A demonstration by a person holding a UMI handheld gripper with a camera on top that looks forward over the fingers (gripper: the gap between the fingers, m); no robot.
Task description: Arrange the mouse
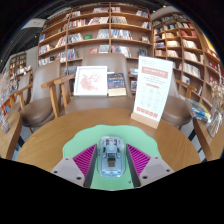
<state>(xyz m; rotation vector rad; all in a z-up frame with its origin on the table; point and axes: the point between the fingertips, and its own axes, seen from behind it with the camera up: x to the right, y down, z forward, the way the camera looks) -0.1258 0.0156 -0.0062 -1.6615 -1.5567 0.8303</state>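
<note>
**Q:** One mouse, or more?

**R:** One mouse (110, 157), and it sits right between the two fingers. One gripper (110, 160), two magenta pads; the left pad (85, 157) is at 9 o'clock of the mouse and the right pad (137, 157) at 3 o'clock.

**Q:** Which way does it lie?

**R:** Its long axis runs 6 to 12 o'clock, in line with the fingers, so the pads face its two long sides. With only one tool, there is no question of which hand is nearer.

**Q:** Is it gripped?

**R:** The fingers stand at a narrow spacing around it, and both pads look to touch its flanks, so I judge it held. Whether it is lifted or resting I cannot tell. Under it lies one green mat (108, 140) on one round wooden table (45, 140).

**Q:** And the coming move?

**R:** My guess is that the mouse goes down on the mat, which spreads from under the fingers toward 12 o'clock. A straight lowering should do, keeping the long axis as it is.

**Q:** Further out?

**R:** At 1 o'clock, one white sign (153, 88) stands at the table's far edge. Past it at 11 o'clock is one display rack (92, 82) with books facing out. At 9 o'clock one wooden chair (58, 95) shows. Farthest, shelves (100, 35) of books fill the wall from 10 to 2 o'clock; too many to count.
</note>
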